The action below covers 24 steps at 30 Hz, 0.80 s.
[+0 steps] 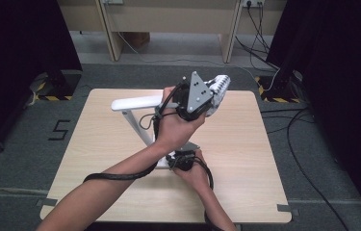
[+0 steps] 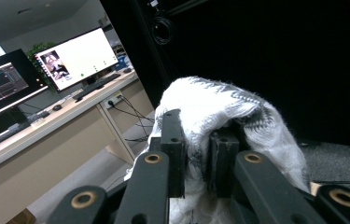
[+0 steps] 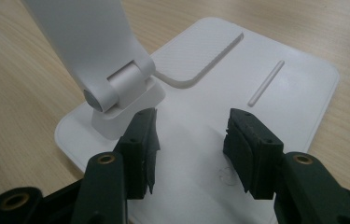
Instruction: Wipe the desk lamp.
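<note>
Left hand-held gripper [image 1: 215, 94] raised (clamping cloth [image 2: 219, 105]).

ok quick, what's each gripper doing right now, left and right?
Left gripper: shut on the white cloth, held up above the table.
Right gripper: jaws open over the white desk lamp base, holding nothing.

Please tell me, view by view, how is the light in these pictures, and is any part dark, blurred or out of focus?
High view: even light on the table, black curtains at both sides, slightly soft. Left gripper view: the white cloth is bright against a black background; the screens behind glare. Right gripper view: soft even light on the white lamp base; the near black fingers are slightly blurred.
</note>
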{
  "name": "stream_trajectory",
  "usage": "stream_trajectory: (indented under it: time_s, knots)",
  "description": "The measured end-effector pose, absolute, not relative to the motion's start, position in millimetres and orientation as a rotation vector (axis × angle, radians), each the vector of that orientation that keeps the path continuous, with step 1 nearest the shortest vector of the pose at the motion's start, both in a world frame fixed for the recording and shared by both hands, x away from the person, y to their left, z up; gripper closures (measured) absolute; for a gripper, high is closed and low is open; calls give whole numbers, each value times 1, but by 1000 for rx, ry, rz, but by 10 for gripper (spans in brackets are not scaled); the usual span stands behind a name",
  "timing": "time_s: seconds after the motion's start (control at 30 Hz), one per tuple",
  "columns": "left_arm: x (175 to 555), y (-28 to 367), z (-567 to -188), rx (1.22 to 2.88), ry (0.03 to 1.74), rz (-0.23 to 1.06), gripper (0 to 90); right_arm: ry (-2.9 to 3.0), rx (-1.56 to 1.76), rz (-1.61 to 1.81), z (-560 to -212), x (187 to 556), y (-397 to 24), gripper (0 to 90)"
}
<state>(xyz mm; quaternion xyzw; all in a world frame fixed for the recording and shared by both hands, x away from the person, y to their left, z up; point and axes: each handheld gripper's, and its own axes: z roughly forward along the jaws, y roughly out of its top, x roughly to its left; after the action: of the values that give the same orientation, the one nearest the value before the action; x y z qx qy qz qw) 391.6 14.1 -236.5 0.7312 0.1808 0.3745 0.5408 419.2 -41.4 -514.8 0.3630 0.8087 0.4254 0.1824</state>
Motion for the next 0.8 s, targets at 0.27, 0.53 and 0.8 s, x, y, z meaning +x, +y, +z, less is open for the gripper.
stream_trajectory:
  time_s: [0.27, 0.53, 0.8]
  knots:
    - [390, 8, -237, 1736, 412, 885, 797, 2283, 1032, 1200, -515, 419, -41, 534]
    - [386, 1, -239, 1734, 389, 877, 797, 2285, 1029, 1199, -515, 418, -41, 536]
    - [381, -9, -245, 1746, 365, 857, 797, 2284, 1025, 1199, -515, 418, -41, 537]
